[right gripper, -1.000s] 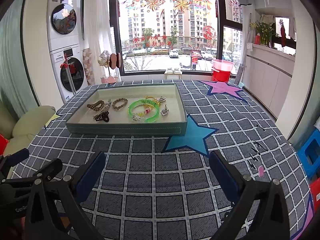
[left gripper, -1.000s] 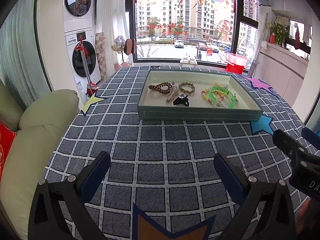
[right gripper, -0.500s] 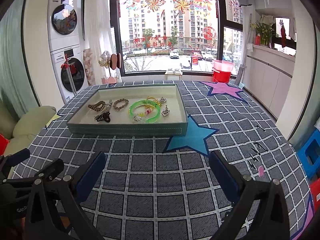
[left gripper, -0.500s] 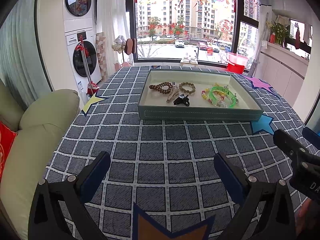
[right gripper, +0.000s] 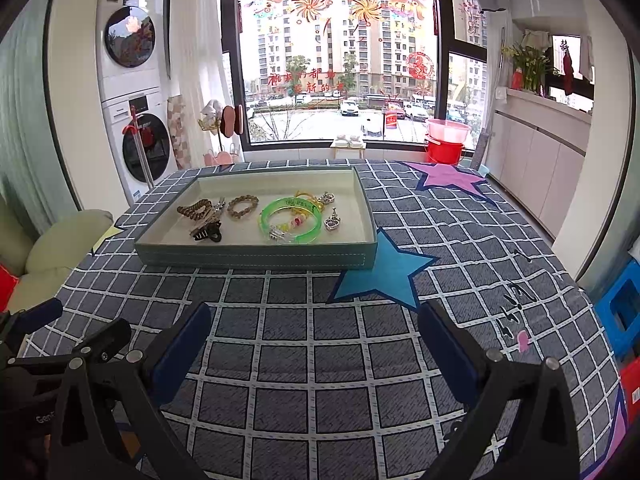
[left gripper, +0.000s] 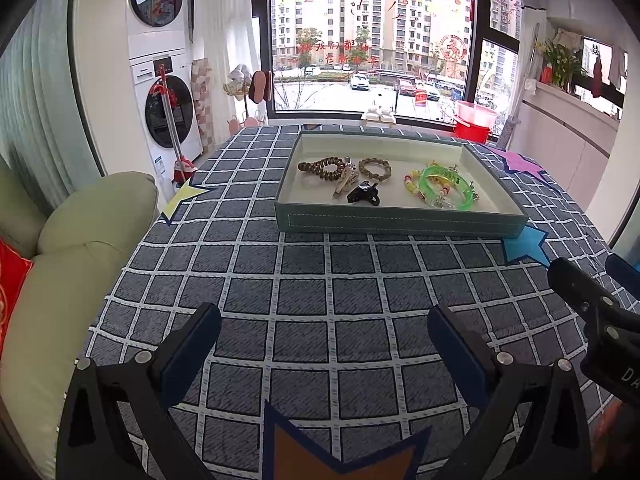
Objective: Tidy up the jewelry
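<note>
A grey-green tray [left gripper: 400, 222] [right gripper: 256, 258] stands on the checked tablecloth. In it lie a brown coil band [left gripper: 322, 167] [right gripper: 195, 209], a beige beaded bracelet [left gripper: 374, 167] [right gripper: 243, 205], a black hair claw [left gripper: 363, 194] [right gripper: 206, 231], a green bangle [left gripper: 448, 186] [right gripper: 291, 220] with a bead string, and silver charms [right gripper: 332, 223]. My left gripper [left gripper: 325, 338] is open and empty, low over the cloth well short of the tray. My right gripper [right gripper: 314, 338] is open and empty, likewise short of the tray.
The table [right gripper: 460, 248] carries star patches; a blue star [right gripper: 380, 270] lies by the tray's near right corner. A pale sofa [left gripper: 60, 264] is at the left. Washer and dryer [left gripper: 164, 92] and a window stand behind. A blue crate [right gripper: 622, 306] is at the right.
</note>
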Motion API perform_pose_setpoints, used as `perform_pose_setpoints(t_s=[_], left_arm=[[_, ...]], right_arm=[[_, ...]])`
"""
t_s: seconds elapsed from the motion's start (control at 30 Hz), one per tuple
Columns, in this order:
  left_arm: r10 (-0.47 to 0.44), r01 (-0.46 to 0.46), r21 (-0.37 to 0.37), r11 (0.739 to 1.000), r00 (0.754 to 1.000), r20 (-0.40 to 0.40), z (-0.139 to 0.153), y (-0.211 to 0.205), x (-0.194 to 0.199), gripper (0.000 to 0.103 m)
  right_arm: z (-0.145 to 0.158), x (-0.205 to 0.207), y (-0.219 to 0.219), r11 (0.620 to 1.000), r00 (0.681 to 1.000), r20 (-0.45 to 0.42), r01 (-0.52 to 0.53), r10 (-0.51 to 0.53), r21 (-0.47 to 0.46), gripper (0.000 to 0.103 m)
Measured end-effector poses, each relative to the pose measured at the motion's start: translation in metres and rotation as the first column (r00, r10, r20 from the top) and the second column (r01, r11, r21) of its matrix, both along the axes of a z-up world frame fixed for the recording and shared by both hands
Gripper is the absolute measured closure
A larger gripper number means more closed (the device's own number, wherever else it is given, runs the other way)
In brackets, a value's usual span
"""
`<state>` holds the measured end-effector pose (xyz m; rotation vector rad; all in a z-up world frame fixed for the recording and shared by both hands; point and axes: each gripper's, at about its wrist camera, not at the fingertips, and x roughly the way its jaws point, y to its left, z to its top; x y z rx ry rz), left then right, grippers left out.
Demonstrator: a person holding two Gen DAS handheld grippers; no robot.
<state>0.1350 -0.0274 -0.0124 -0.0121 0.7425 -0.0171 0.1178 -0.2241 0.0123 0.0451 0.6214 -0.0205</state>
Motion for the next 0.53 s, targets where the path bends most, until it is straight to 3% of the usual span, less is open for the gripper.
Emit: perform_pose_setpoints(t_s=[0.53], left_arm=[[-0.016, 0.016, -0.006, 1.000, 1.000, 0.002, 0.0022, -0.0008, -0.0008, 0.000]], right_arm=[[-0.0009, -0.0004, -0.0008, 1.000, 1.000, -0.002, 0.000, 0.000, 0.001, 0.000]])
